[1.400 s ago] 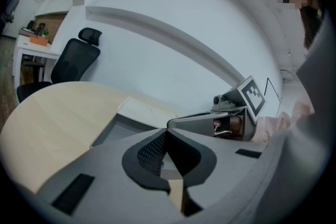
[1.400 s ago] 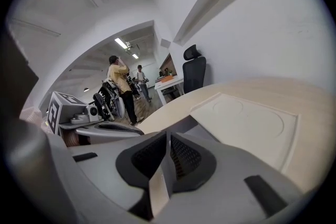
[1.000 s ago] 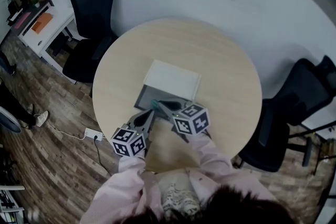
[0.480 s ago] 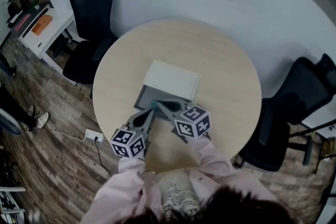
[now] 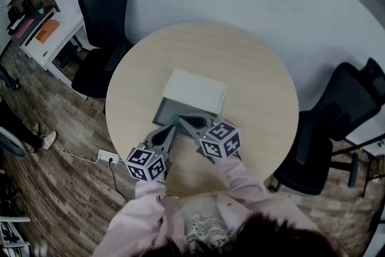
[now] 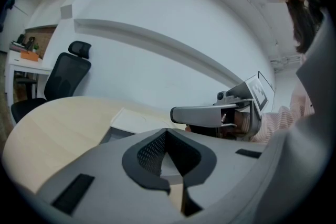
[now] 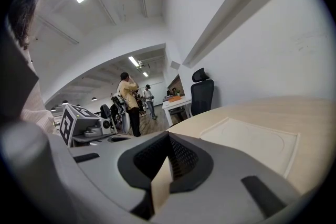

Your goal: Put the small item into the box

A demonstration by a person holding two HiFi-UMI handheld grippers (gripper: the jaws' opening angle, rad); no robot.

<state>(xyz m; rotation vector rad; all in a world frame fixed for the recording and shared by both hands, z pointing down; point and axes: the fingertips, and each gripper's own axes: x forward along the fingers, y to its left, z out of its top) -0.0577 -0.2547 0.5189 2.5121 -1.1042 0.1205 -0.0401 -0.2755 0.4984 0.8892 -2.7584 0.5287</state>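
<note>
The left gripper (image 5: 172, 127) and the right gripper (image 5: 183, 121) are held with their tips almost touching each other. In each gripper's own view the jaws are seen pressed together, with nothing made out between them. A small teal item (image 5: 175, 120) is seen right at those tips, though whether it is gripped by either cannot be told. The box (image 5: 195, 91) lies open on the round table (image 5: 252, 69) just ahead of both grippers, its grey tray (image 5: 161, 110) nearest them.

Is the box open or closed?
Open. The white lid lies flat on the table behind the grey box, and the box's inside is uncovered.
</note>
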